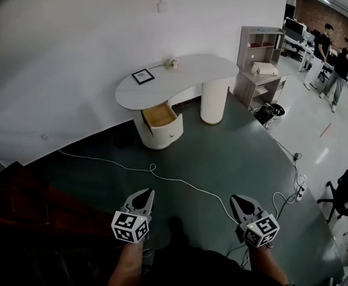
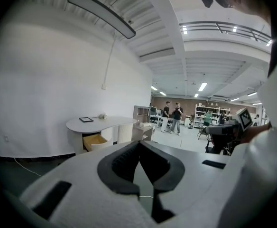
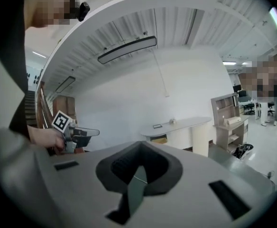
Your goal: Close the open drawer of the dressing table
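The white dressing table [image 1: 180,76] stands against the far wall, well ahead of me. Its wood-lined drawer [image 1: 160,117] sticks out open from the left pedestal. In the left gripper view the table [image 2: 100,124] and open drawer [image 2: 95,140] show far off at the left, beyond the jaws. The right gripper view has the table [image 3: 179,125] and drawer [image 3: 160,140] small in the distance. My left gripper [image 1: 148,192] and right gripper [image 1: 234,199] hang low near my body, both shut and holding nothing, far from the drawer.
A small picture frame [image 1: 142,76] and a pale ornament [image 1: 171,64] sit on the tabletop. A shelf unit [image 1: 259,58] stands right of the table. A white cable [image 1: 162,177] crosses the green floor. Dark red stairs [image 1: 19,207] lie left; two people [image 1: 335,52] stand far right.
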A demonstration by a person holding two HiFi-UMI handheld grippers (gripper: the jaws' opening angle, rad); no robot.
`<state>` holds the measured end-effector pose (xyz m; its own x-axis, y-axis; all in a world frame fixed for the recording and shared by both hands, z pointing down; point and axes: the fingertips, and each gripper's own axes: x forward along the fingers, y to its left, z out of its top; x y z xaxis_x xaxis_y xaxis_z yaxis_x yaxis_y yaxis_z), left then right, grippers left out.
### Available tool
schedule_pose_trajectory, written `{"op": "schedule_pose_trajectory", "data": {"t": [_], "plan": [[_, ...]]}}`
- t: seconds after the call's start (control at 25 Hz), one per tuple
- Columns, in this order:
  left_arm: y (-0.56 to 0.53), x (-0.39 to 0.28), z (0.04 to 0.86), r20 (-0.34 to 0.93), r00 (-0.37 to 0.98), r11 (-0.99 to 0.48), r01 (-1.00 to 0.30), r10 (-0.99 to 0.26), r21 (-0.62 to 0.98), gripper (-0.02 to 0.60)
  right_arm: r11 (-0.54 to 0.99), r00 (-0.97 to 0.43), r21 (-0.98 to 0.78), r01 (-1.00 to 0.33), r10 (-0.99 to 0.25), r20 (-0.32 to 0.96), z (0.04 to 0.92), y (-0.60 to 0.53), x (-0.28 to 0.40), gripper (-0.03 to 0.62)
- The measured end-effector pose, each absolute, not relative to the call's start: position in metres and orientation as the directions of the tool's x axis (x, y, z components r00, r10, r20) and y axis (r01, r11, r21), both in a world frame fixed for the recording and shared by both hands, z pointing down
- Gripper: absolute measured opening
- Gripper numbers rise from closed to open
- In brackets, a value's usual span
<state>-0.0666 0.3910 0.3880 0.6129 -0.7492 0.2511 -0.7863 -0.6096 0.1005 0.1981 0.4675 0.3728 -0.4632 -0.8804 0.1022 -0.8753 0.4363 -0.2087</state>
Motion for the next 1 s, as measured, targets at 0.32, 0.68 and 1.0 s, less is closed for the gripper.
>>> {"op": "schedule_pose_trajectory", "data": {"t": [0.32,0.68,1.0], "plan": [[0.263,-0.084,0.375,0.239,0.647,-0.657,-0.753,-0.724,0.047,0.0,0.414,-0.441,-0.176,-0.893,-0.883,0.161,0.367,0.336,0.174,0.005],[0.177,-0.115,0.356,0.237,0.647,-0.677,-0.733,-0.724,-0.07,0.0,0.467,-0.492,-0.161,-0.869,-0.847,0.2,0.362,0.245,0.11,0.005],[0.139,-0.118,0.387,0.267,0.638,-0.651,-0.757,-0.723,0.047,0.0,0.533,-0.565,-0.191,-0.824,-0.79,0.238,0.379,0.192,0.09,0.005]]}}
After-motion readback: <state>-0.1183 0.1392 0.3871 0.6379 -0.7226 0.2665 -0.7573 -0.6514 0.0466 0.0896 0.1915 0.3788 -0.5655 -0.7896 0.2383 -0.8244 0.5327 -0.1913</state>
